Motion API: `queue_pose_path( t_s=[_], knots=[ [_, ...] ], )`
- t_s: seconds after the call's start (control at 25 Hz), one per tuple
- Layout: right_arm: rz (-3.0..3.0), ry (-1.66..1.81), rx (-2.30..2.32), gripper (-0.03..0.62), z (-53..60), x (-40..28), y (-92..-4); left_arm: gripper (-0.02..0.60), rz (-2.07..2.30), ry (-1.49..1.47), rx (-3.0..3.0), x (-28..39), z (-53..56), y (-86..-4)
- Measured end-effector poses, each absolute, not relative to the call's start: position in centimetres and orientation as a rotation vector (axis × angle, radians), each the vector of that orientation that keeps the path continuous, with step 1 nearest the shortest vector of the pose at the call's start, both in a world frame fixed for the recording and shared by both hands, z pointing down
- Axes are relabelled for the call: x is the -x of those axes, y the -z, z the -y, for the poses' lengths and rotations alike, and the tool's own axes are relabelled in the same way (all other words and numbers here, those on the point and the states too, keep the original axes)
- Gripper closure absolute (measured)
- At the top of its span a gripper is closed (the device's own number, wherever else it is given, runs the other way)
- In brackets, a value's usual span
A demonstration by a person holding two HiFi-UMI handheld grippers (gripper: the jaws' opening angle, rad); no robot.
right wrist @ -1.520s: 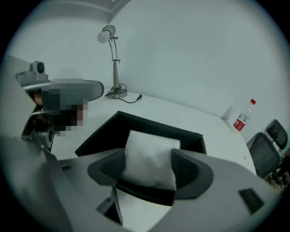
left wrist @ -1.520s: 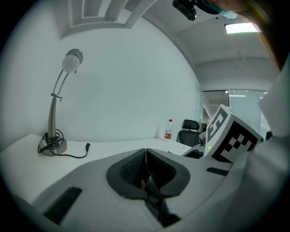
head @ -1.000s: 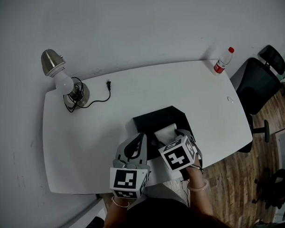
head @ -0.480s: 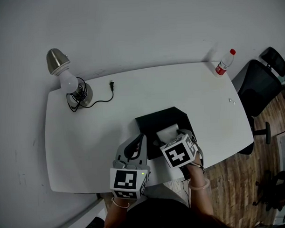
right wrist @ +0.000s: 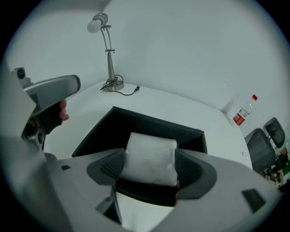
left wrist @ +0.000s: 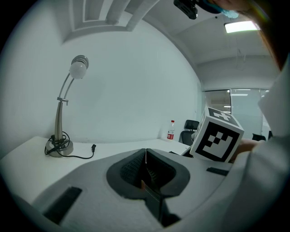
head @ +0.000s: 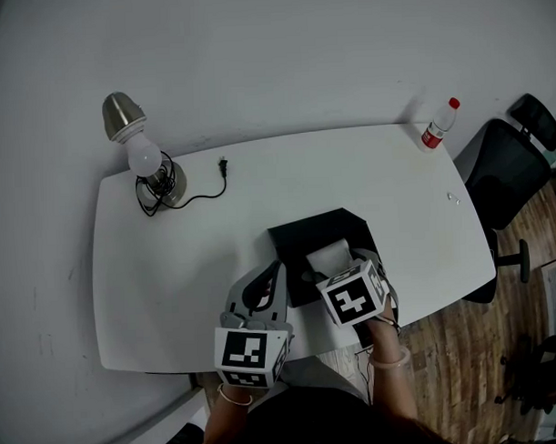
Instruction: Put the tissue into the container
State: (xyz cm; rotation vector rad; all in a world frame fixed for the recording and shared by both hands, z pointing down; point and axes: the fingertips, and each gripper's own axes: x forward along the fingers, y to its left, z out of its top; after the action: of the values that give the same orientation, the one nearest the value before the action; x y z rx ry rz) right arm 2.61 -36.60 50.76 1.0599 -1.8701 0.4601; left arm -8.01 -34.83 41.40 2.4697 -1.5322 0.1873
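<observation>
Both clenched: left claw empty, right claw on tissue at container, clearest in right gripper view.

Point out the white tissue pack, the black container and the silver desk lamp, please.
White tissue pack (right wrist: 151, 156), right gripper view, front face.
Black rectangular container (right wrist: 152, 124), right gripper view, far wall.
Silver desk lamp (head: 121, 115), head view, metal shade.

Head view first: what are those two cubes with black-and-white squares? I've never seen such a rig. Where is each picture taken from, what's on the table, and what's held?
A person holds a two-jaw gripper in each hand; the cubes are parts of those grippers. One camera sits on the person's head and looks down; one rides on each gripper. On the white table stand a black container, a desk lamp and a bottle. The right gripper is shut on a white tissue over the container. The left gripper is shut and empty.
</observation>
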Motion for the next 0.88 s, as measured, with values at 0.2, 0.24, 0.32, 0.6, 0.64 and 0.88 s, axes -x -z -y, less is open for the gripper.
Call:
queue_pose_path(
  t_s=[0.2,0.24,0.32,0.6,0.64,0.88],
  knots=[
    [1.912,-0.429,-1.113,0.263,36.5,-2.7,-49.5,0.554,1.551,-0.181,-2.473,8.4,34.2,-40.9],
    [1.919,-0.419,-1.124,0.263,36.5,-2.8,-49.2,0.554,1.555,-0.178,-2.475,8.4,34.1,-40.8],
    [1.935,-0.4,-1.143,0.263,36.4,-2.8,-48.7,0.554,1.563,-0.174,-2.477,8.6,33.8,-40.6],
    [1.993,-0.356,-1.211,0.263,35.6,-2.7,-47.3,0.554,1.59,-0.162,-2.488,8.9,32.6,-39.7],
    [1.999,-0.353,-1.218,0.263,35.5,-2.6,-47.1,0.554,1.594,-0.161,-2.488,9.0,32.4,-39.6],
    [2.025,-0.309,-1.251,0.275,34.6,-2.3,-46.1,0.554,1.619,-0.151,-2.494,9.5,31.3,-38.8]
  ],
)
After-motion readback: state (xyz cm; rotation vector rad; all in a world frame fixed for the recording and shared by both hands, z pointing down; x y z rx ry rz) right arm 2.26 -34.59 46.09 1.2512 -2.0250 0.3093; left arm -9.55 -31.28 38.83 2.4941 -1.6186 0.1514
